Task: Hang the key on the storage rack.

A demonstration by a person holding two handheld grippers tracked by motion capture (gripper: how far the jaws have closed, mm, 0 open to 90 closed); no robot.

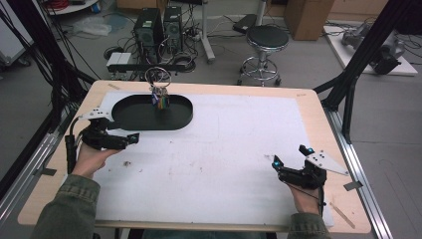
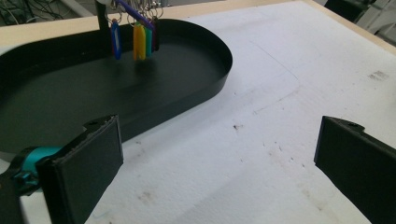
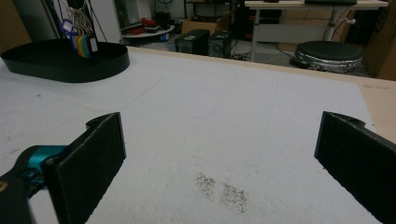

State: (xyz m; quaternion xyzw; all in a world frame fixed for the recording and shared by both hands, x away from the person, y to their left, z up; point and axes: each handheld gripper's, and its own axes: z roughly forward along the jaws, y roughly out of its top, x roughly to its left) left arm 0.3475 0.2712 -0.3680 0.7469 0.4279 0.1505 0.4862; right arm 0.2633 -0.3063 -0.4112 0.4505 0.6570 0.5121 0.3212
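A black oval tray lies at the far left of the white mat. On a small stand in the tray hangs a bunch of coloured key tags from metal rings. My left gripper sits just in front of the tray's near left rim, open and empty. In the left gripper view the tray wall and the tags lie ahead of the wide-apart jaws. My right gripper rests open near the mat's front right. Its own view shows the tray and tags far off.
The wooden table edge frames the mat. A thin wooden stick lies at the front right corner. Black frame posts stand at both sides. A stool and computer towers stand on the floor beyond.
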